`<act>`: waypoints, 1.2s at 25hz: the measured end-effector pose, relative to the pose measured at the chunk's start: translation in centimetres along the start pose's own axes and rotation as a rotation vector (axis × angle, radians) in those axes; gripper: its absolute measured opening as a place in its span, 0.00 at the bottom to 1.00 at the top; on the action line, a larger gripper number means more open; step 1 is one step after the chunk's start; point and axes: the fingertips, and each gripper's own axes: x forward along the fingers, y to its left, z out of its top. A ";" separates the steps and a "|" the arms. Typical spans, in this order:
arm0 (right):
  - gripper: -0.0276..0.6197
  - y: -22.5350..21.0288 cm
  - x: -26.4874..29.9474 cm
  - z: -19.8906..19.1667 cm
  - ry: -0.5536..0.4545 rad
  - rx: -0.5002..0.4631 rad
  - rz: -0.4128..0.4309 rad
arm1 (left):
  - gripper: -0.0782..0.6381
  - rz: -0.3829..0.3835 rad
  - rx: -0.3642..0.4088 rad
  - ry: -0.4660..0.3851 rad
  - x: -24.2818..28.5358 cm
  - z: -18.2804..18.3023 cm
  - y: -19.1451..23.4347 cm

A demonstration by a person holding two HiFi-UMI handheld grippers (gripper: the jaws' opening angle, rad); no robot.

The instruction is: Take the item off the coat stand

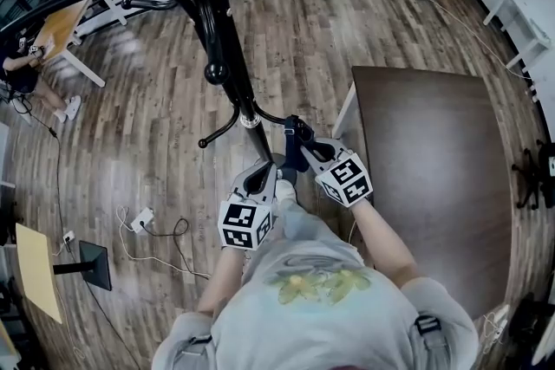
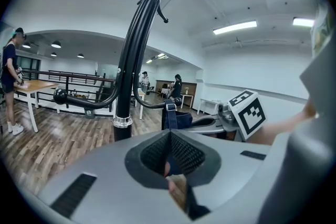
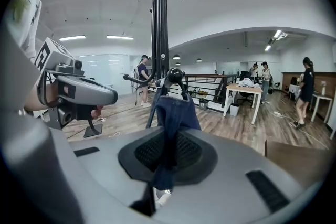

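Observation:
A black coat stand (image 1: 227, 56) rises from the wood floor in front of me. A dark blue cloth item (image 1: 295, 143) hangs from a ball-tipped lower hook of the stand (image 3: 173, 75). My right gripper (image 1: 303, 141) is shut on the lower part of this blue item (image 3: 173, 113), which runs down between its pads. My left gripper (image 1: 270, 169) is just left of it, near the stand's pole, with its jaws together and nothing held. The left gripper view shows the blue item (image 2: 176, 119) still on its hook beside the pole (image 2: 125, 97), with the right gripper's marker cube (image 2: 248, 112) next to it.
A dark brown table (image 1: 434, 169) stands close on my right. Cables and a power strip (image 1: 143, 219) lie on the floor at left, near a small black stand (image 1: 91, 264). A light wooden table (image 1: 61, 26) and people are farther off.

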 end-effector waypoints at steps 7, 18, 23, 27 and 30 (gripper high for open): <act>0.08 -0.1 -0.7 1.1 -0.020 -0.010 0.000 | 0.13 -0.009 0.005 0.000 0.0 0.1 -0.5; 0.08 0.1 -1.9 3.6 -0.072 -0.026 -0.004 | 0.13 -0.015 0.005 -0.004 0.0 0.3 -0.5; 0.08 -0.2 -2.6 4.2 -0.101 -0.018 -0.019 | 0.13 -0.009 0.002 -0.005 0.0 0.3 -0.2; 0.08 -0.7 -3.5 4.5 -0.113 -0.013 -0.034 | 0.13 -0.004 0.002 -0.010 0.1 0.5 0.1; 0.08 -0.9 -4.5 4.6 -0.126 0.004 -0.048 | 0.13 -0.003 0.005 -0.012 0.0 0.7 0.0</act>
